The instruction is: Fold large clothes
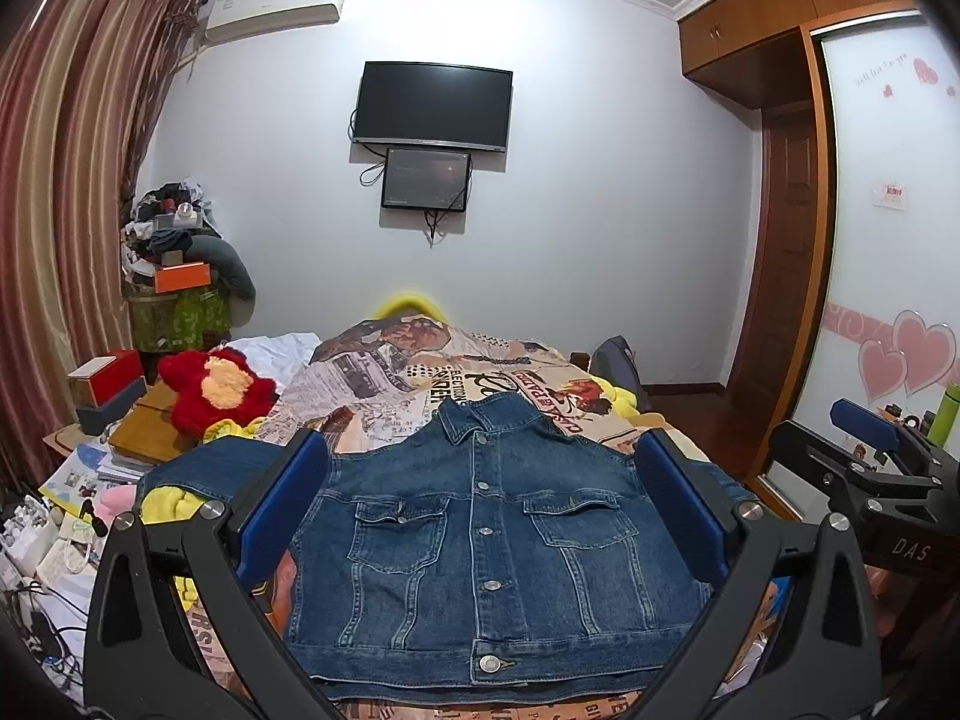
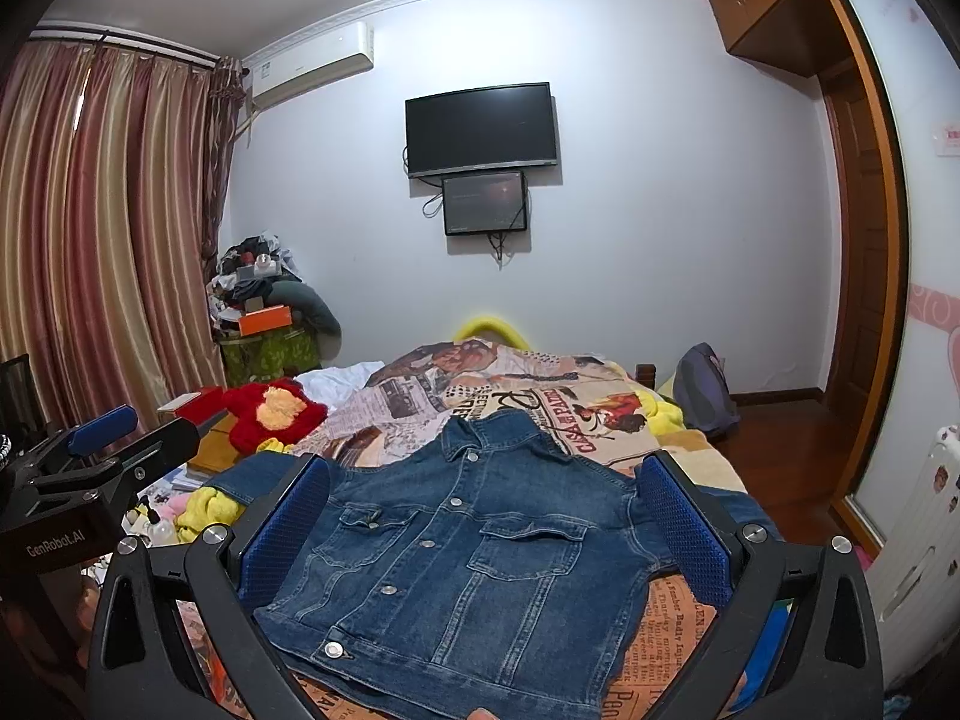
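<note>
A blue denim jacket [image 1: 486, 546] is lying flat and buttoned on the bed [image 1: 384, 396], front up, collar pointing toward the far wall, over a newspaper-print blanket [image 2: 540, 402]. The left claw [image 1: 480, 516] is hovering above it with fingers spread wide and gripping nothing, and the right claw [image 2: 480, 534] is doing the same beside it. A red plush toy [image 1: 216, 390] is sitting on the bed's left edge.

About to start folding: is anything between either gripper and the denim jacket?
Nothing visible. The denim jacket lies buttoned and flat on the printed blanket, directly ahead of the open left gripper and right gripper. The red plush toy sits aside.
</note>
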